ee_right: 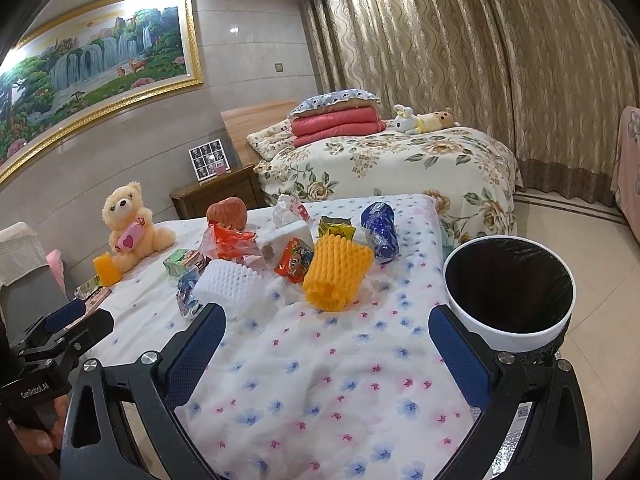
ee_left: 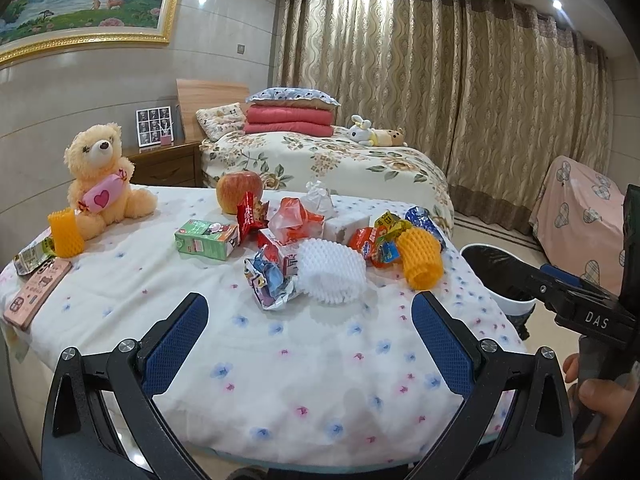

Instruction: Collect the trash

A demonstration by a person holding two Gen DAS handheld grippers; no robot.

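Right wrist view: both the right gripper (ee_right: 326, 350) and left gripper (ee_left: 310, 334) hover spread and empty; grabbing the apple (ee_right: 227, 213) or teddy bear (ee_right: 130, 232) instead of the yellow foam net (ee_right: 334, 274) would bin keepsakes in the trash can (ee_right: 510, 330).

The left gripper (ee_left: 310, 316) is held level, jaws spread wide, nothing between its blue pads (ee_left: 176, 344). The right gripper (ee_right: 326, 332) is likewise spread wide and empty, and sits to the right of the left one. A bare hand (ee_left: 600, 400) grips the right gripper's handle from below.
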